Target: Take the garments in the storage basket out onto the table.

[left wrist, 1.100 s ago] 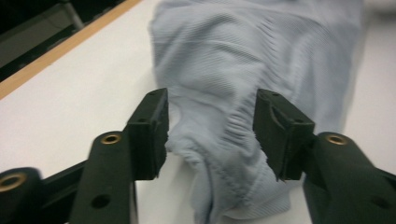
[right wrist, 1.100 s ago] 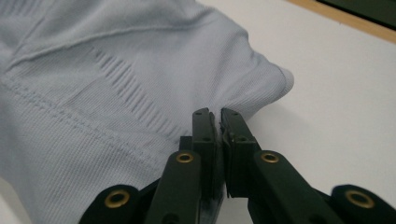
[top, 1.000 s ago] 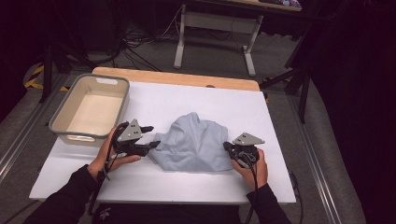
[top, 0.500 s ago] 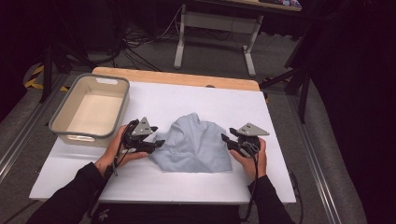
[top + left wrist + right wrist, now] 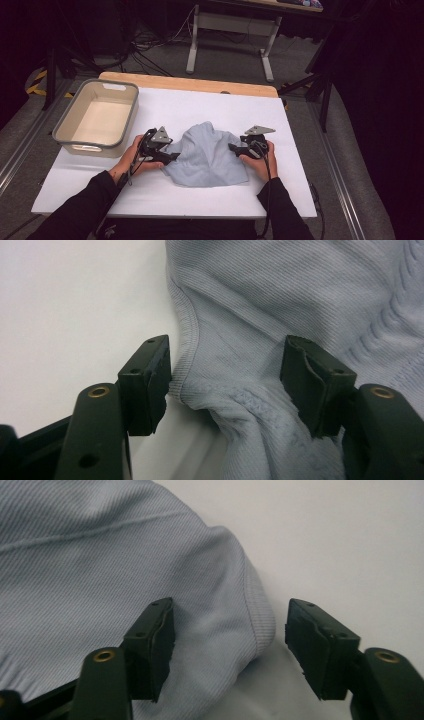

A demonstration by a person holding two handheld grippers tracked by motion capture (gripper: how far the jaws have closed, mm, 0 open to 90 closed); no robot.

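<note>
- Crumpled pale blue ribbed knit garment (image 5: pixel 207 155) lies bunched in the middle of the white-topped table (image 5: pixel 150 200), nearer the person's edge than the far wooden edge.
- Left gripper (image 5: pixel 172 156) sits at the garment's left edge, held low over the table, pointing right toward the cloth.
- Left gripper view: jaws stand apart, a stitched hem and a fold of the blue garment (image 5: pixel 260 315) lie between them; left pad just beside or touching the hem edge, right pad over the cloth, no squeeze on the fabric visible. Jaws have just widened a little.
- Right gripper (image 5: pixel 234 147) sits at the garment's right edge, pointing left toward the cloth.
- Right gripper view: jaws stand apart and have just been opening; rounded hemmed edge of the garment (image 5: pixel 100 555) lies between them, left pad over the fabric, right pad over bare white table, clear of the cloth. Nothing pinched.
- Both hands, in dark sleeves, rest low on either side of the garment.
- Beige rectangular plastic tub with grey rim (image 5: pixel 70 136) stands at the table's left side, apart from the garment, just beyond the left hand.
</note>
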